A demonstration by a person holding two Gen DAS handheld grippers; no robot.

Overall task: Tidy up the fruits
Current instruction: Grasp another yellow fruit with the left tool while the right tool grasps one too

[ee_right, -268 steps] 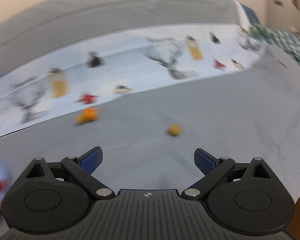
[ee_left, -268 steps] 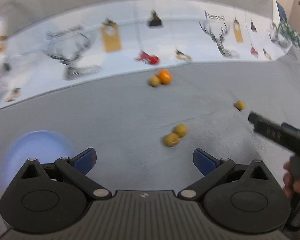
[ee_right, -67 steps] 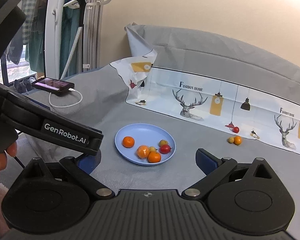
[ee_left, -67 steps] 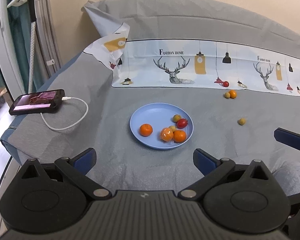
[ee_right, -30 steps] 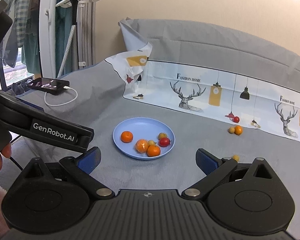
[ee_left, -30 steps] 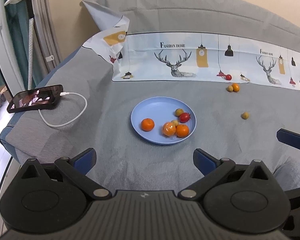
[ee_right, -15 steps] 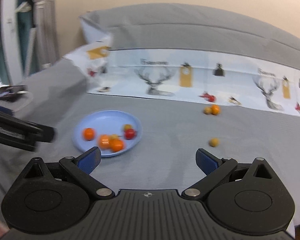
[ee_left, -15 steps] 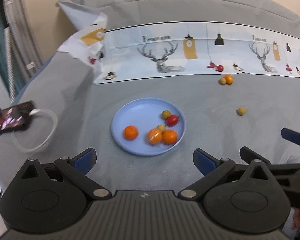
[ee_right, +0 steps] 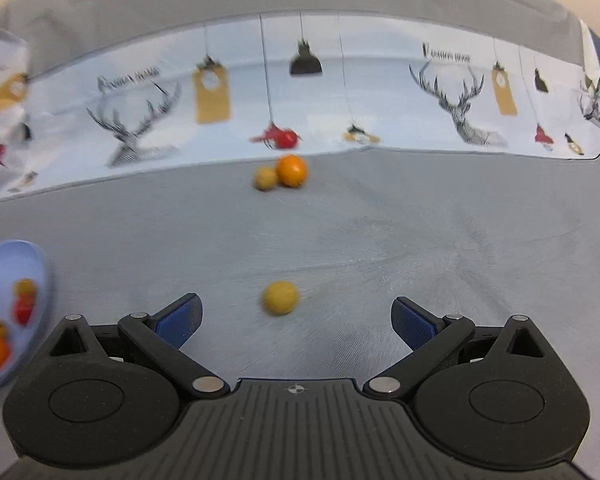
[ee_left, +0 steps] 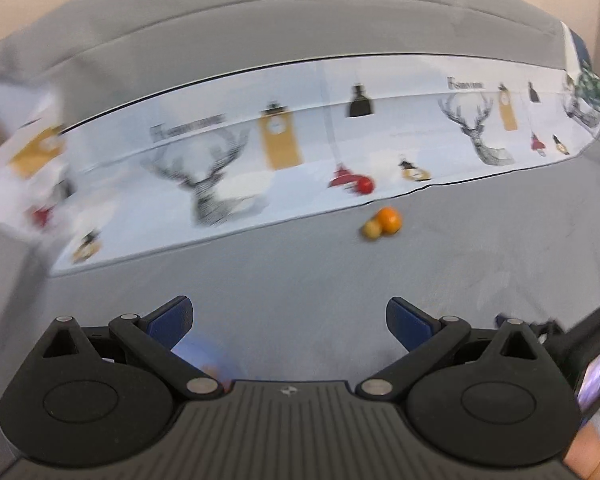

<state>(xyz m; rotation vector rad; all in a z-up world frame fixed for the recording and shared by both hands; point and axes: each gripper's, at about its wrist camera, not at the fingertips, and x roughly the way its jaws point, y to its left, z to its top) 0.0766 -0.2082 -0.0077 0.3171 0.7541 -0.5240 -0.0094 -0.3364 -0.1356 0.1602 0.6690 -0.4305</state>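
In the right wrist view a small yellow fruit (ee_right: pixel 281 298) lies on the grey cloth just ahead of my open right gripper (ee_right: pixel 296 316), between its finger lines. Farther off, an orange (ee_right: pixel 292 171) touches a second yellow fruit (ee_right: pixel 265 178), with a red fruit (ee_right: pixel 287 140) behind on the printed cloth. The blue plate (ee_right: pixel 4 256) with several fruits sits at the left edge. In the left wrist view my left gripper (ee_left: pixel 288 318) is open and empty; the orange (ee_left: pixel 389 219), yellow fruit (ee_left: pixel 371 230) and red fruit (ee_left: pixel 365 185) lie far ahead. The blue plate (ee_left: pixel 198 354) peeks out under the left finger.
A white cloth printed with deer and lamps (ee_right: pixel 340 92) runs along the back of the grey surface. A raised grey ridge (ee_left: pixel 260 28) lies behind it. The other gripper's body (ee_left: pixel 580 344) and a hand (ee_left: pixel 592 452) show at the lower right of the left wrist view.
Both grippers have swept forward and to the right, closer to the loose fruits. The plate has slid to the left edge and below the left gripper. The frames are motion-blurred.
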